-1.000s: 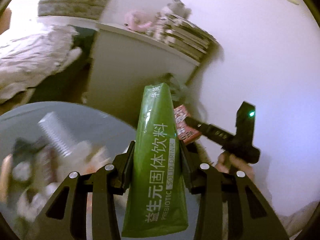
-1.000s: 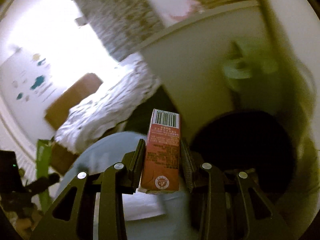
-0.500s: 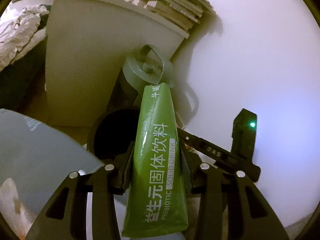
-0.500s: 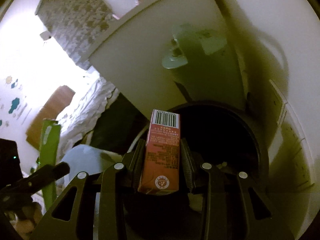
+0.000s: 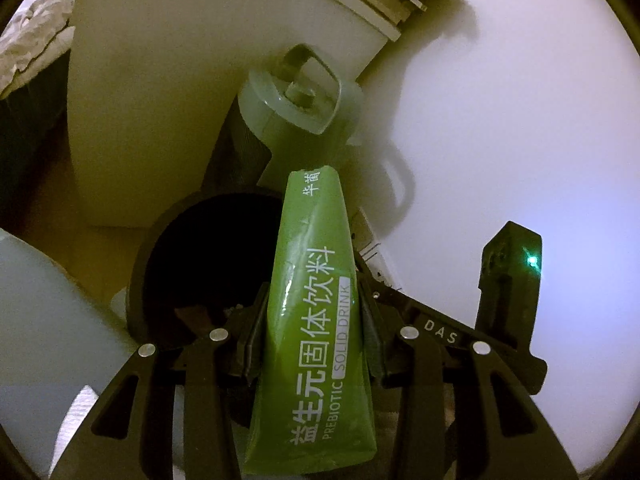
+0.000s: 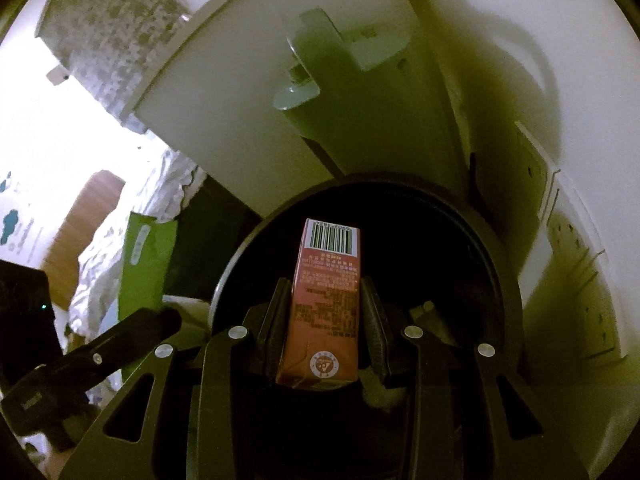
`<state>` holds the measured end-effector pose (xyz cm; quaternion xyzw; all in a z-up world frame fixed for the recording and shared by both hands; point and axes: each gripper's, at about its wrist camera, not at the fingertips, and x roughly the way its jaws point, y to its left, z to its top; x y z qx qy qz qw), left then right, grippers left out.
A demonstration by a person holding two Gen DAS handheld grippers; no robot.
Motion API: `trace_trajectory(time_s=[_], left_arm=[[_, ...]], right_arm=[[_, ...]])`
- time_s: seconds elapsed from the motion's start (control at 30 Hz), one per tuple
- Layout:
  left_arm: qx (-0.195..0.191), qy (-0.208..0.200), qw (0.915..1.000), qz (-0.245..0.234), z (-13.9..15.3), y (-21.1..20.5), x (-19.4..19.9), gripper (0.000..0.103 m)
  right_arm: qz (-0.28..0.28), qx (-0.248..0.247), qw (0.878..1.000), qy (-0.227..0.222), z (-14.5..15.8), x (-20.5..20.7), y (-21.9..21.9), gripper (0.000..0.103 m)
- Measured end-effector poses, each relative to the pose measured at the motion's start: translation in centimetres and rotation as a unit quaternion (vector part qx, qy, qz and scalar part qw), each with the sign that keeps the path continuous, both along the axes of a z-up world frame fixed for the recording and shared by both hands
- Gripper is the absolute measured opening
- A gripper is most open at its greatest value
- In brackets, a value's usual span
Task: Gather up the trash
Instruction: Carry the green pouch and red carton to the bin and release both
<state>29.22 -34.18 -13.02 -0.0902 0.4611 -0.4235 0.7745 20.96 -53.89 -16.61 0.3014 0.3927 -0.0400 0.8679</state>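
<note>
Our two grippers each clamp one piece of trash: our left gripper (image 5: 312, 344) pinches a glossy green foil pouch (image 5: 316, 320) printed "PREBIOTIC SOLID DRINK" at the rim of one round black bin (image 5: 138, 280). We grip a red carton (image 6: 326, 300) with a barcode in our right gripper (image 6: 324, 332), held over the bin's dark opening (image 6: 440, 240); its small print is unreadable

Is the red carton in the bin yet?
Not yet. The carton is clamped in the right claw, held above the open mouth of the bin.
</note>
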Motion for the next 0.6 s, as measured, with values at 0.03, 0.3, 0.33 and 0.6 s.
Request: trace_trajectory(time_s=[0.03, 0.3, 0.33, 0.6], left_arm=[[0.001, 0.001, 1.0, 0.001, -0.1, -0.1, 0.1, 0.042], [0.019, -0.006, 0.9997, 0.011, -0.4, -0.3, 0.1, 0.057], [0.022, -0.008, 0.9997, 0.012, -0.4, -0.3, 0.0, 0.066], [0.017, -0.025, 0.9994, 0.017, 1.2, 0.6, -0.9, 0.075]], right_arm=[[-0.001, 0.001, 1.0, 0.002, -0.2, 0.1, 0.0, 0.036], [-0.004, 0.013, 1.0, 0.014, -0.6, 0.2, -0.1, 0.037], [-0.004, 0.015, 1.0, 0.015, -0.7, 0.2, -0.1, 0.042], [-0.014, 0.026, 1.0, -0.002, -0.4, -0.3, -0.2, 0.061]])
